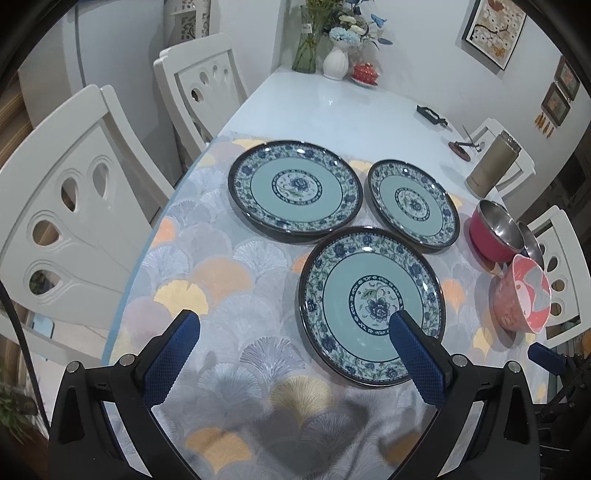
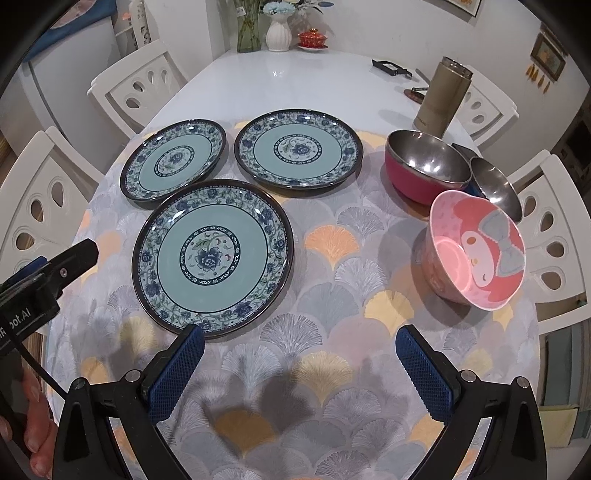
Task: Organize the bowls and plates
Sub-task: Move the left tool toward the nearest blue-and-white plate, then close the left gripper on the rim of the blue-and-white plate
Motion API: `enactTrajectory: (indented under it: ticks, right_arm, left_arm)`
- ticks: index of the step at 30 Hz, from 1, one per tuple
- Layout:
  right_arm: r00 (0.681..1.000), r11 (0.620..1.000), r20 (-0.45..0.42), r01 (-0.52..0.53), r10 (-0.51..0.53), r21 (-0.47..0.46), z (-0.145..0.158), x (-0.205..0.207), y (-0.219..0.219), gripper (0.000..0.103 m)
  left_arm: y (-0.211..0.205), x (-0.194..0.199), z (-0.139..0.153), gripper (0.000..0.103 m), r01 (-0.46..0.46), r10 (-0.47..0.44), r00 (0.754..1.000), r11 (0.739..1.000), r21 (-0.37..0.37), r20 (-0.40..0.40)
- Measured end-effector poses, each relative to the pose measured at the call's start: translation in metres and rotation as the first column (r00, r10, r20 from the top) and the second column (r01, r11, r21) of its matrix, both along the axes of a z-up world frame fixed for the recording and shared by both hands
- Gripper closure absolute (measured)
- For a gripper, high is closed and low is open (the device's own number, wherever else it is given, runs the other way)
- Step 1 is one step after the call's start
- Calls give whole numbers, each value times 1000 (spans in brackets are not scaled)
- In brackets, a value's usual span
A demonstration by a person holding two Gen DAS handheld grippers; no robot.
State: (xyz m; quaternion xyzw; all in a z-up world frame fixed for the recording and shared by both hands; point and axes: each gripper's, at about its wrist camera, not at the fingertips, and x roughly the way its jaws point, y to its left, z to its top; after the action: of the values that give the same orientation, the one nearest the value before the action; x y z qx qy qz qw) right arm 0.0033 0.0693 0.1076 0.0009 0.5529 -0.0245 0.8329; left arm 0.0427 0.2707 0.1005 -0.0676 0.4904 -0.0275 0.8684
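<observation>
1. Blue-padded left gripper: jaws spread wide, holding nothing, above the tablecloth; one pad overlaps the nearest plate in the left wrist view.
2. Blue-padded right gripper: jaws spread wide, empty, over the cloth, the nearest plate just beyond its left pad.
3. Plates, three: teal centres, blue floral borders, set in a triangle. Two far plates lie side by side; the near one overlaps or touches them.
4. Bowls, three, right of the plates: red steel-lined bowl, steel bowl, pink cartoon bowl, clustered close.
5. Flask, one, behind the bowls.
6. Vases, two, far edge.
</observation>
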Motion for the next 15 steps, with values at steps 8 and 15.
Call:
enactTrajectory:
  ticks: [8, 15]
  right_arm:
    - [1000, 1000, -19, -14, 14, 1, -9, 12, 2, 0]
    - [999, 999, -44, 21, -19, 36, -19, 33, -10, 3]
  left_arm:
    - [2, 11, -12, 1, 1, -1, 1000, 1000, -2, -27]
    - [9, 26, -26, 2, -9, 10, 998, 1000, 14, -59]
